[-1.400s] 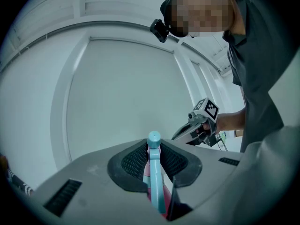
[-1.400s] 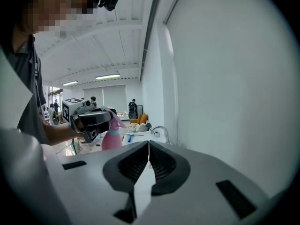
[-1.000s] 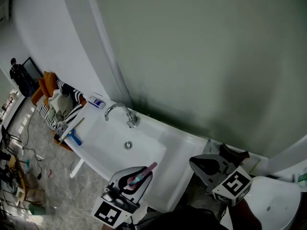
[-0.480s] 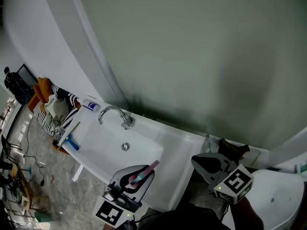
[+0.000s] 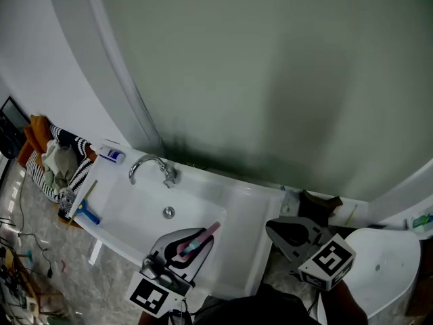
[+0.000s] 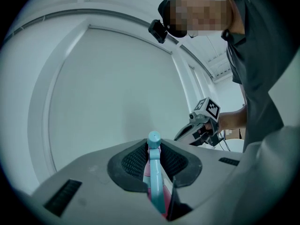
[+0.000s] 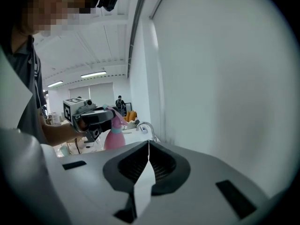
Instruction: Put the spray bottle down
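Left gripper is clenched on the spray bottle. In my left gripper view the teal trigger head and pink neck sit pinched between the pads. From the head view the bottle is over the near edge of the sink, close to its front right corner, with the pink nozzle angled up and right. My right gripper view shows the pink body hanging below the left jaws, roughly upright. Its base is hidden behind my own gripper housing, so I can't tell if it touches anything.

Right gripper is clamped tight with nothing in it, the pads meeting in a thin line. It sits just off the sink's right end, well apart from the bottle.

Faucet is on the sink's far edge, and the drain is mid-basin. A blue-handled tool lies at the left edge, and a small blue-and-white tube is at the far left corner. A striped cloth pile lies beyond the left end.
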A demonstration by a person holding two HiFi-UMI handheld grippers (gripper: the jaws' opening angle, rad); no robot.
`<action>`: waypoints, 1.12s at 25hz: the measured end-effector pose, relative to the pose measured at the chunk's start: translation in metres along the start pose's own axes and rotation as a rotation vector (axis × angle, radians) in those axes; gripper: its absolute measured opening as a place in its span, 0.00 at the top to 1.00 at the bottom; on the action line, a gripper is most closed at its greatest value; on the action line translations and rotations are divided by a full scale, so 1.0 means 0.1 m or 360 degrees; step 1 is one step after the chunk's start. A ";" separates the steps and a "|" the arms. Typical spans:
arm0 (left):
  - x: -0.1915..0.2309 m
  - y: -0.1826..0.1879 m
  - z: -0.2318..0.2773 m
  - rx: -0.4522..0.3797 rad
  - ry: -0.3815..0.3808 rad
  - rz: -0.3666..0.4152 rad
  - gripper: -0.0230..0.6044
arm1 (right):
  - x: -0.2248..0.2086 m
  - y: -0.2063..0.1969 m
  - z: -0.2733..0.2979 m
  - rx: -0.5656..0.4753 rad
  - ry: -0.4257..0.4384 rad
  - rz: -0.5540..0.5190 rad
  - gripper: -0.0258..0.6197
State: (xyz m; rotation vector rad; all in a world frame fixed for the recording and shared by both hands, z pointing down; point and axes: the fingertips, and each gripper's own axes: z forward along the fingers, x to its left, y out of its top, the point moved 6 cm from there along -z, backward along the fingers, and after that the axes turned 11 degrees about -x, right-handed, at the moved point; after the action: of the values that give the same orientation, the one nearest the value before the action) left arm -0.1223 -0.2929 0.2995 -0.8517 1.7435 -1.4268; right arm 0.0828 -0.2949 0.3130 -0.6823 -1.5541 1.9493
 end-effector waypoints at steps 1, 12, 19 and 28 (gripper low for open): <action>0.05 -0.04 0.00 -0.0010 -0.0005 -0.0023 0.86 | 0.02 -0.02 0.03 0.0018 -0.0013 0.0002 0.95; 0.39 -0.21 0.04 -0.0111 -0.0105 -0.0098 0.86 | 0.16 -0.09 0.24 0.0106 -0.0131 0.0004 0.95; 0.56 -0.38 0.18 -0.0076 -0.0111 -0.0111 0.86 | 0.04 -0.06 0.43 0.0099 -0.0099 -0.0030 0.95; 0.73 -0.66 0.54 -0.0032 0.0047 -0.0146 0.86 | -0.39 -0.31 0.67 0.0116 0.0023 0.0082 0.95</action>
State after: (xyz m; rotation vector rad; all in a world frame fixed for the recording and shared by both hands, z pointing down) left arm -0.1114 -0.3928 0.3488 -0.9362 1.7634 -1.4906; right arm 0.0680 -0.3636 0.3586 -0.7105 -1.4631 2.0236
